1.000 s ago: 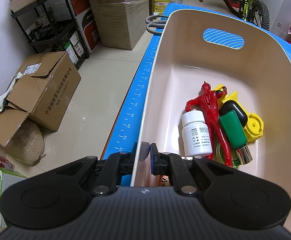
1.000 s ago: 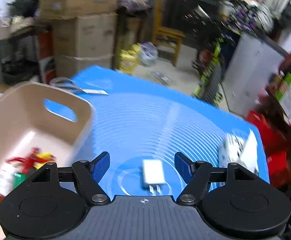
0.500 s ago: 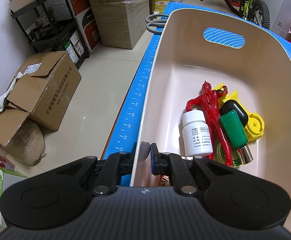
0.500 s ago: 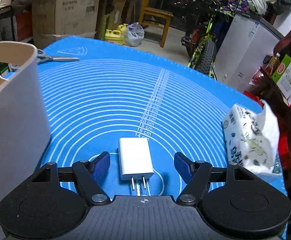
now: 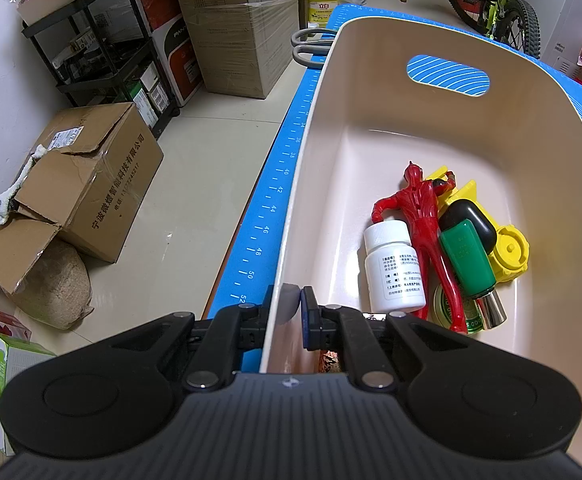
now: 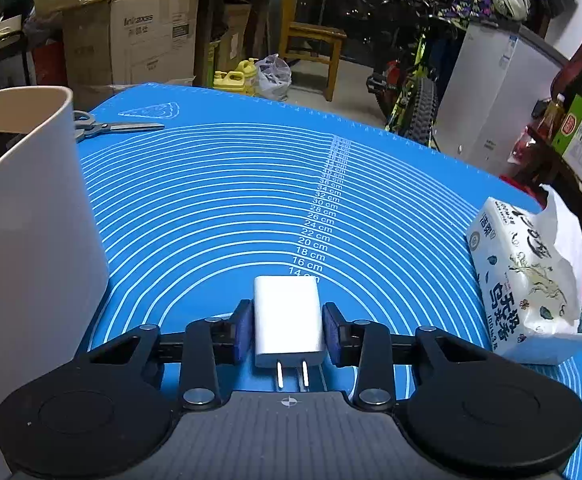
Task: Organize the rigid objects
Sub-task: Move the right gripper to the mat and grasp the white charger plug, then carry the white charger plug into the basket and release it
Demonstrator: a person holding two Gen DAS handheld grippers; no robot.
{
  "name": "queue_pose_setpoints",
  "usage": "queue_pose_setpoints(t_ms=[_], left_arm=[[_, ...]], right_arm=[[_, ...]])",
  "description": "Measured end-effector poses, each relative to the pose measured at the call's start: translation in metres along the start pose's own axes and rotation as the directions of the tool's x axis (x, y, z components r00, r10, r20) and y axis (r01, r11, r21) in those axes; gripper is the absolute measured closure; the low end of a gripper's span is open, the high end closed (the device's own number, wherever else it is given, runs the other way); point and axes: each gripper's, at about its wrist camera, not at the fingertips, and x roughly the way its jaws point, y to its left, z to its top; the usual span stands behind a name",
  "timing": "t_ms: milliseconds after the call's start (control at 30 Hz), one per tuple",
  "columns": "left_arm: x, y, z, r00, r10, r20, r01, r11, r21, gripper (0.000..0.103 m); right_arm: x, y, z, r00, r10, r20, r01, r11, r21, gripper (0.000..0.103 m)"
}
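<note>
A beige plastic bin (image 5: 431, 128) stands on the blue mat (image 6: 231, 184). My left gripper (image 5: 289, 300) is shut on the bin's near left wall. Inside lie a white pill bottle (image 5: 395, 268), a red toy figure (image 5: 419, 204), a green bottle with a black cap (image 5: 469, 256), a yellow plastic piece (image 5: 509, 254) and a green round tin (image 5: 447, 312). A white charger (image 6: 289, 320) lies flat on the mat, prongs toward the camera. My right gripper (image 6: 287, 330) is closing on it, and its blue pads meet both sides. The bin's outer wall (image 6: 31, 208) rises at the left.
Grey-handled scissors (image 6: 119, 127) lie at the mat's far left corner, behind the bin. A tissue pack (image 6: 527, 280) sits at the mat's right edge. Beyond the mat's left edge are cardboard boxes (image 5: 91, 184) on the floor; a bicycle (image 6: 415, 96) stands behind.
The right gripper came down over the white charger, then its wide jaws drew in onto the charger's sides. The left gripper and the bin stayed as they were.
</note>
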Motion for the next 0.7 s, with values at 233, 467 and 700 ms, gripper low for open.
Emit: queue_pose_setpoints(t_ms=[233,467,700], left_arm=[[0.0,0.0,0.0,1.0,0.0,0.0,0.0,1.0,0.001,0.09],[0.0,0.0,0.0,1.0,0.001,0.0,-0.001,1.0,0.001,0.09],[0.0,0.0,0.0,1.0,0.001,0.0,-0.001,1.0,0.001,0.09]], right_arm=[[-0.033,0.001,-0.005,0.999,-0.002,0.039,0.002,1.0,-0.004,0.06],[-0.09,0.0,0.0,0.992,0.05,0.116,-0.053,0.998,0.022,0.06],[-0.147,0.014,0.014,0.969,0.099,0.225,-0.1,0.995,-0.003,0.06]])
